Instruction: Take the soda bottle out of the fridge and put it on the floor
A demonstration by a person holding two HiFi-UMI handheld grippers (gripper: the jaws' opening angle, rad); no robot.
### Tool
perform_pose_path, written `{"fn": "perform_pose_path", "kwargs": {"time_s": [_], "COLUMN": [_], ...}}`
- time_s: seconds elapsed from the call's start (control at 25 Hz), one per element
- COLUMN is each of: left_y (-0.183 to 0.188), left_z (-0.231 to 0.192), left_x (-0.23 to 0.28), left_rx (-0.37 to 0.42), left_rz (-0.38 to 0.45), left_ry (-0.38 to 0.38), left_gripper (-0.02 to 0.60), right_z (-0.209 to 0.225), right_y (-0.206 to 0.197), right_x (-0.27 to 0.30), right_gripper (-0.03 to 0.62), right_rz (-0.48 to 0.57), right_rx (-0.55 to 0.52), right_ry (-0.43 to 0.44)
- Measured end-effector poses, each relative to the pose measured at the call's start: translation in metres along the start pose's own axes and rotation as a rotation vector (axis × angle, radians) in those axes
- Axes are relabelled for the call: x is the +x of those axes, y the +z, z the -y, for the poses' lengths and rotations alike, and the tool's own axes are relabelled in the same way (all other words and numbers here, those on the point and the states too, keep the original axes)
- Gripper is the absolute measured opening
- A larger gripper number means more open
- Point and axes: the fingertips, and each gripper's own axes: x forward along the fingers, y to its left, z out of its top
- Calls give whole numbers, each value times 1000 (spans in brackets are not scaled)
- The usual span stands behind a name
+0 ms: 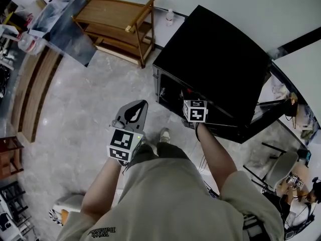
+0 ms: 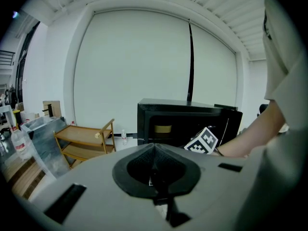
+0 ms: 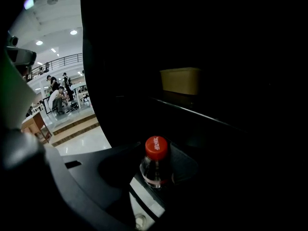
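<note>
The black fridge [image 1: 215, 59] stands open in front of me, its inside dark. A soda bottle [image 3: 155, 171] with a red cap [image 3: 156, 147] stands upright on the fridge's lower level. My right gripper [image 3: 154, 179] is reached into the fridge, with its marker cube [image 1: 195, 110] at the opening. Its jaws stand wide on either side of the bottle's neck and shoulder; I see no pad pressing on it. My left gripper [image 1: 134, 109] hangs outside the fridge to the left, shut and holding nothing, pointing toward the fridge [image 2: 183, 117].
A yellow box [image 3: 180, 81] sits on the fridge's upper shelf. A wooden trolley [image 1: 118, 26] stands at the far left, with a small bottle [image 1: 170, 17] by the wall. A chair [image 1: 281, 167] and cables are to the right. My shoe [image 1: 164, 134] is on the marble floor.
</note>
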Motion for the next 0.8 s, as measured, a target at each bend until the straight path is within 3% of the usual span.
{"fn": "perform_pose_path", "kwargs": {"time_s": [0.56, 0.8], "left_y": [-15, -20], "left_z": [-8, -18], "left_x": [-11, -21], "left_rx": [-3, -12], "left_rz": [-39, -40], "left_ry": [30, 53], "left_gripper": [6, 6], "right_z": [4, -8], "right_y": [-2, 6], "right_x": [-5, -19], "right_gripper": [112, 112], "right_rz": [-5, 5], "right_rx": [-18, -68], "right_ry": [-28, 6]}}
